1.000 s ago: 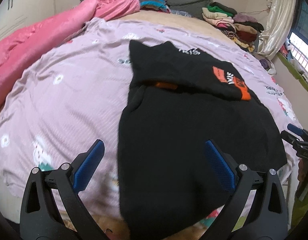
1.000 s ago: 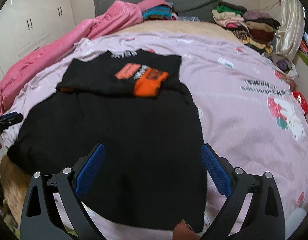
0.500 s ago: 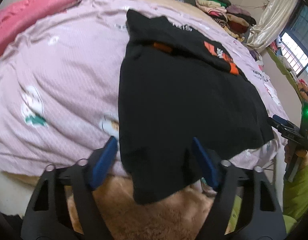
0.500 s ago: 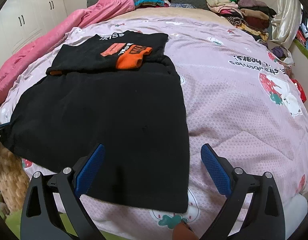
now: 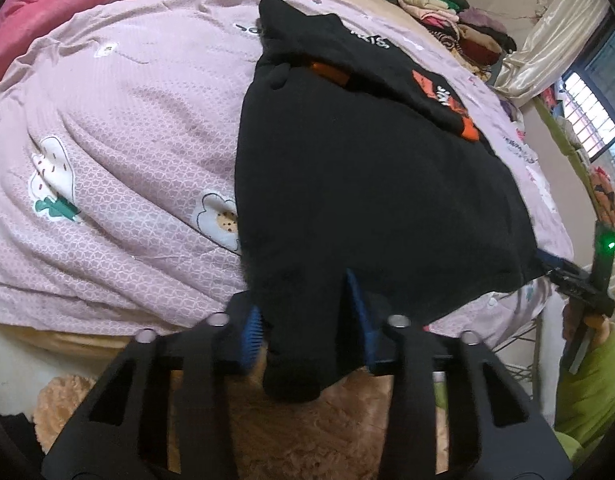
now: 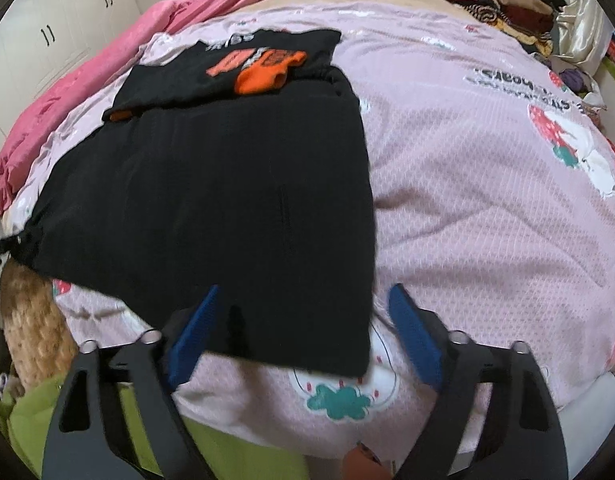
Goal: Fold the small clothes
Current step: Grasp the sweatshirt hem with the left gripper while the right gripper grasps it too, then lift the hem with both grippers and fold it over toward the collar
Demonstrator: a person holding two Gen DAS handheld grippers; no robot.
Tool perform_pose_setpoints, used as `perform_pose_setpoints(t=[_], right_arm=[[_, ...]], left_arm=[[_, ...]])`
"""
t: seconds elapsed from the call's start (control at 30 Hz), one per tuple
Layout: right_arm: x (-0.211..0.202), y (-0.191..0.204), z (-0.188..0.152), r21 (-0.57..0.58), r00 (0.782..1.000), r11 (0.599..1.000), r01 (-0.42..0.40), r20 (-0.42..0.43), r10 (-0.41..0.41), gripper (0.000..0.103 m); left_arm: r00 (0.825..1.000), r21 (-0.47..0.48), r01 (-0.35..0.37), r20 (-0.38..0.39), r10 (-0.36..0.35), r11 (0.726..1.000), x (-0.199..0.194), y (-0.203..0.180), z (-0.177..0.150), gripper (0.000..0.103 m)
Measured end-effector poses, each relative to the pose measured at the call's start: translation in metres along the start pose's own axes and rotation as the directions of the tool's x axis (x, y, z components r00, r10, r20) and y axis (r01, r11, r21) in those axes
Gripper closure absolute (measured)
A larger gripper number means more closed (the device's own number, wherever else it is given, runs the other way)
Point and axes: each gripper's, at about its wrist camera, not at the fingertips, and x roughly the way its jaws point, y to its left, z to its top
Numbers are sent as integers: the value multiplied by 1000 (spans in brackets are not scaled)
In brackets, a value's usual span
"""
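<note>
Left gripper (image 5: 307,316) — jaws closing, narrow, pads pinching the near corner of the black garment (image 5: 367,184). Right gripper (image 6: 303,320) — jaws wide but closing, the other near corner between them (pads not yet pressing). Garment spread flat on pink quilt (image 6: 487,184).

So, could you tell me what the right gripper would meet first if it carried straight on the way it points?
Most likely the near hem of the black garment, lying between the closing, not yet touching fingers of the right gripper; depth is uncertain.
</note>
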Motion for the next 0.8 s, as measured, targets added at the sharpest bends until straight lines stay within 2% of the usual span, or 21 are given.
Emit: perform_pose_setpoints(t=[0.13,0.27,0.3,0.43,0.57,0.8], right_arm=[[5,-6,-8,-6,1000,1000,-10,-29,10,45],[0,-10,-7,3,999,999,-33,-15,33,91],[-2,-10,-6,5,999,999,-47,-8,47,95],[-21,-6,4,8,991,994,-109,73,108,95],[-42,-5,23,19,970,986,-167,180,161,95],[-69,-10,49,41,929,978,-203,324,179,95]], left_arm=[[1000,6,11,0,-11,1000,-1,0,-1,84],[1000,-4,21,-4,-21,1000,4,1,0,85],[1000,-10,23,-2,-23,1000,4,1,0,87],[999,-27,36,32,-35,999,-2,2,4,99],[994,-18,65,85,-63,998,-19,1,14,100],[982,-36,121,153,-114,992,-37,3,34,100]])
